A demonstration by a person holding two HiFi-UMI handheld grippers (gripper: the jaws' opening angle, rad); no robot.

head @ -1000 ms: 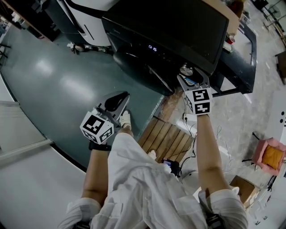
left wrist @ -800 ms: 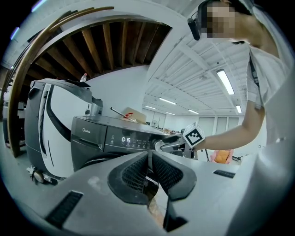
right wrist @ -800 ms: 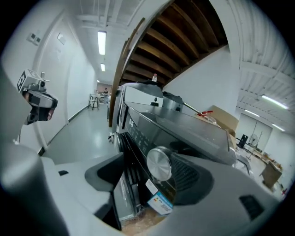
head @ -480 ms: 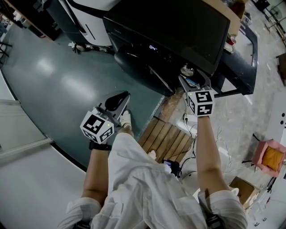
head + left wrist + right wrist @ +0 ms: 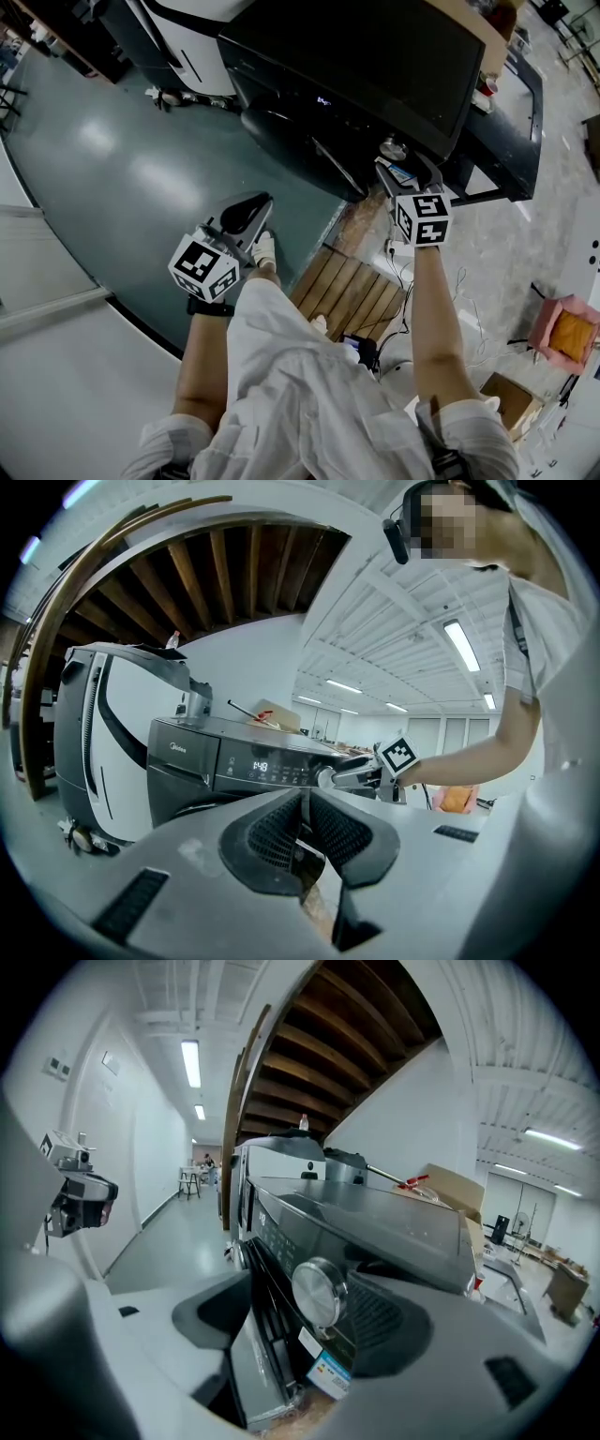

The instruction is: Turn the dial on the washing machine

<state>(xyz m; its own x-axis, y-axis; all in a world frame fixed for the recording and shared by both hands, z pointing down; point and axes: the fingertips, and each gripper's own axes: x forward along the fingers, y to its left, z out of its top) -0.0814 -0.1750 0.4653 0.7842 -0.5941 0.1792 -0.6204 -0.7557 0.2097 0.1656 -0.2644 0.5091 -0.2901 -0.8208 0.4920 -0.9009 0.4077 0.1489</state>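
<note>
A dark front-loading washing machine [image 5: 375, 56] stands ahead of me, its lit display [image 5: 323, 99] on the front panel. Its round silver dial [image 5: 393, 147] sits at the panel's right end. My right gripper [image 5: 405, 171] is open just in front of the dial. In the right gripper view the dial [image 5: 319, 1293] lies between the spread jaws, with a gap on its left side, and the right gripper [image 5: 309, 1324] holds nothing. My left gripper [image 5: 251, 208] hangs low over the floor, shut and empty. The left gripper [image 5: 305, 829] looks at the washing machine [image 5: 187, 761] and dial [image 5: 325, 778] from a distance.
A wooden pallet [image 5: 352, 291] lies by my feet, with cables beside it. A white machine [image 5: 187, 28] stands left of the washer. A pink box with an orange thing [image 5: 567, 333] and a cardboard box [image 5: 511, 394] sit on the floor at right.
My right gripper has drifted slightly down and right, a little back from the dial. The reading on the display has changed. The left gripper has stayed still.
</note>
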